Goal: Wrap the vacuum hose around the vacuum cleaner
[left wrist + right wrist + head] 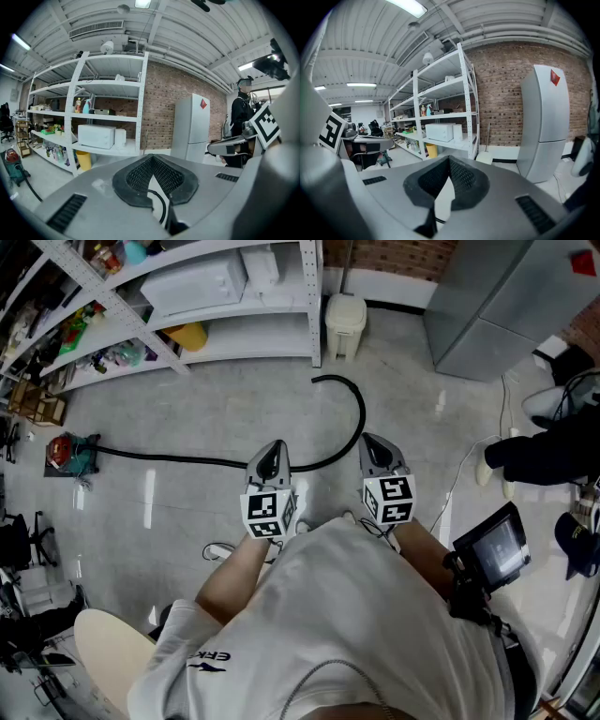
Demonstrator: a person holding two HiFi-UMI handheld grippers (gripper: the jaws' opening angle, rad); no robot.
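Observation:
The vacuum cleaner (67,454), small, red and teal, stands on the floor at far left. Its black hose (187,460) runs right across the floor, passes just ahead of both grippers, then curves back to a free end (321,381). My left gripper (273,450) and right gripper (373,442) are held side by side above the floor, both shut and empty, a little above the hose. The left gripper view shows the shut left gripper (152,160), the vacuum cleaner (14,166) at far left, and a hose loop (161,204) below the pads. The right gripper (449,161) also shows shut.
White shelving (216,296) with a microwave (96,136) and a yellow bucket (187,336) lines the far wall. A white bin (344,324) and a grey refrigerator (506,306) stand to the right. Another person (548,451) is at right; a white cable (459,474) lies on the floor.

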